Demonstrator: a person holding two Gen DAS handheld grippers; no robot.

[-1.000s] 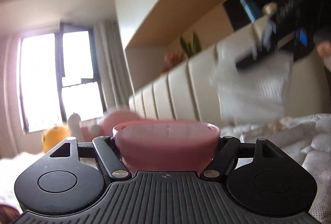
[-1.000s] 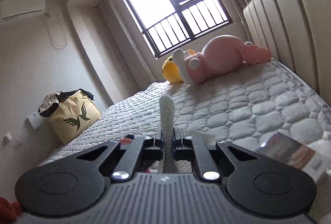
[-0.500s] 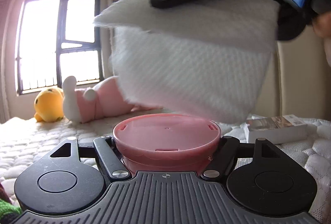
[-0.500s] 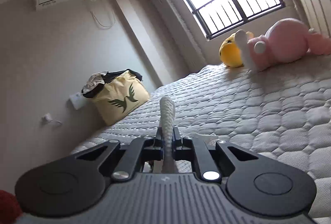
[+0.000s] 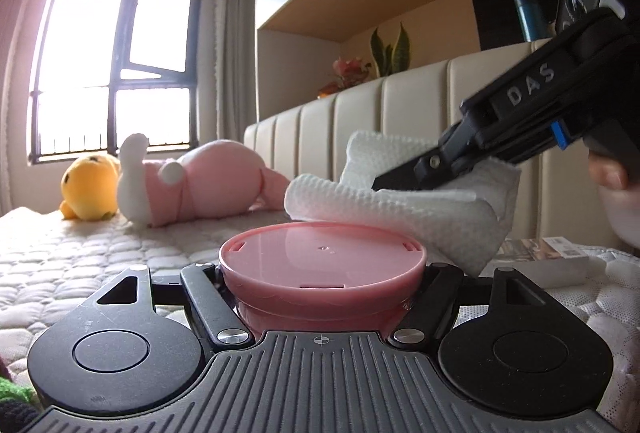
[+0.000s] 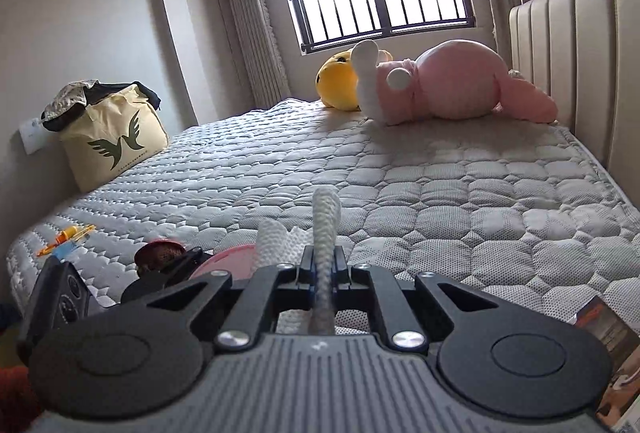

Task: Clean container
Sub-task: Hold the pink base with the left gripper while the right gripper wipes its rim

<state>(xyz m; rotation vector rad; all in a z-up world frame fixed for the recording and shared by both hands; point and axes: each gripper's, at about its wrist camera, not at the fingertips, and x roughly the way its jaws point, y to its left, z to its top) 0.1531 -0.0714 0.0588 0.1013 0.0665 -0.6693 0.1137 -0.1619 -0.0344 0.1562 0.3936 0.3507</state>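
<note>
I held the pink container [image 5: 322, 273] clamped in my left gripper [image 5: 322, 293], steadying it at lower centre; my right gripper [image 5: 404, 179] pinched the paper towel [image 5: 400, 209] above it for wiping.

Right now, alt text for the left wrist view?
The left hand-held gripper clamps a pink container, flat face up, while the right hand-held gripper brings a folded white paper towel onto its far rim. Behind, plush toys lie on a quilted bed.

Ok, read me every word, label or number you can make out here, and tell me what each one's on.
"DAS": raised letters on the right gripper.
Tote bag: bird logo; the small line under it is too small to read.
Boxes on the mattress: print too blurred.
</note>
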